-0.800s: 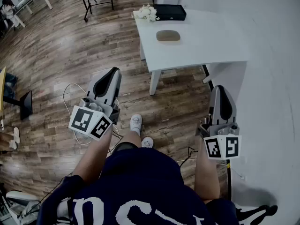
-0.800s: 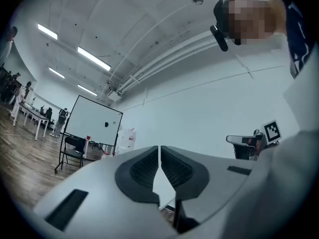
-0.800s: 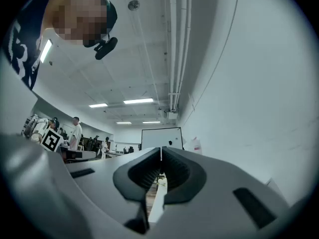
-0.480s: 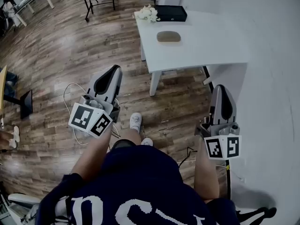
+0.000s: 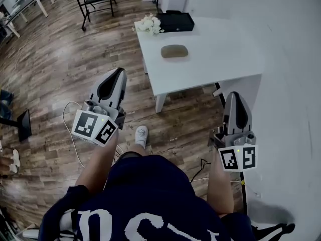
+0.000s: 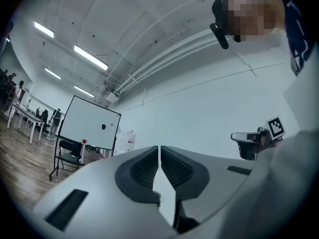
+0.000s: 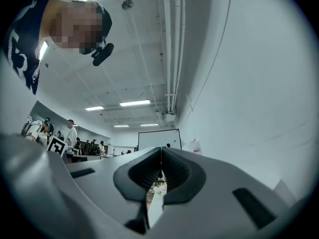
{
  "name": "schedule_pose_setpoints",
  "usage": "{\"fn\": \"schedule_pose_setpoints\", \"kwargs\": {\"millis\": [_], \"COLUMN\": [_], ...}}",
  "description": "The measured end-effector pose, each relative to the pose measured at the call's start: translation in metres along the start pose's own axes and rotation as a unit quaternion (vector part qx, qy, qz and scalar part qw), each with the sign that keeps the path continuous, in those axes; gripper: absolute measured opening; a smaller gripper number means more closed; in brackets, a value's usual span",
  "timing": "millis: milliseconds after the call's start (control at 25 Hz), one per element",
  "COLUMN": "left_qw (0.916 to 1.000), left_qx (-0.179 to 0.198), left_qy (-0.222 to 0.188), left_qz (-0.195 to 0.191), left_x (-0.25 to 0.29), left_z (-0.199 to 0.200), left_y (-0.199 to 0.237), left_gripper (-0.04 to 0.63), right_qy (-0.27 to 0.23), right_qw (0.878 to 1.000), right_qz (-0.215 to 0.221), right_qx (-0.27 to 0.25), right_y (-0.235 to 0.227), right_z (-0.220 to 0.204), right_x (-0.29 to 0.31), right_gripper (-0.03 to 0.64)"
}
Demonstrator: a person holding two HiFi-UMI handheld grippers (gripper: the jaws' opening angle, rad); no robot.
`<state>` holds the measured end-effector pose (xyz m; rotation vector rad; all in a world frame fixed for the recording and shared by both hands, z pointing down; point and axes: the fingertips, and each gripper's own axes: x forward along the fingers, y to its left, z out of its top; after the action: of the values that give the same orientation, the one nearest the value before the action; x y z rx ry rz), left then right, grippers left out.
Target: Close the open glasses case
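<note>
The left gripper is hanging over the wooden floor, well short of the white table, and its jaws are pressing together with nothing between them. At the table's far left corner a bunch of white flowers is sitting just beside a black box. Nearer the middle the brown glasses case is lying by itself, well apart from both grippers. From here it is showing as a low oval, and how far its lid is standing open cannot be told. The right gripper is hovering off the table's near right corner, its jaws likewise meeting and carrying nothing. The step in hand is looking like the approach, so the person is probably needing to come right up to the table's near edge before reaching. Closing should be going best with one gripper steadying the base so the case is not sliding on the smooth top. The other, jaws kept together as a blunt tip, would then be pushing the lid down near its front edge until it is seating.
</note>
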<state>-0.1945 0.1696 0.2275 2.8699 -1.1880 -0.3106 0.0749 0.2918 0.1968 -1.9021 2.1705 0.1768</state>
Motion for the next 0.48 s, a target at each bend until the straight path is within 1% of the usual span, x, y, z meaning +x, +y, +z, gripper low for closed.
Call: {"fn": "schedule_pose_setpoints", "kwargs": {"millis": [320, 480], "left_qw": [0.9996, 0.9989], "left_qx": [-0.004, -0.008], "left_qy": [-0.003, -0.005], "left_qz": [-0.028, -0.046], "left_x": [0.09, 0.125], "left_z": [-0.007, -0.007], "left_y": [0.059, 0.086], "left_gripper": [0.026, 0.026], "right_qy": [-0.015, -0.014], "right_qw": [1.0, 0.999], "right_qz": [-0.026, -0.04], "right_qx": [-0.003, -0.029], "right_y": [-0.024, -0.025], "right_z": [-0.017, -0.022], "right_x": [0.082, 0.114], "right_gripper": [0.026, 0.026]}}
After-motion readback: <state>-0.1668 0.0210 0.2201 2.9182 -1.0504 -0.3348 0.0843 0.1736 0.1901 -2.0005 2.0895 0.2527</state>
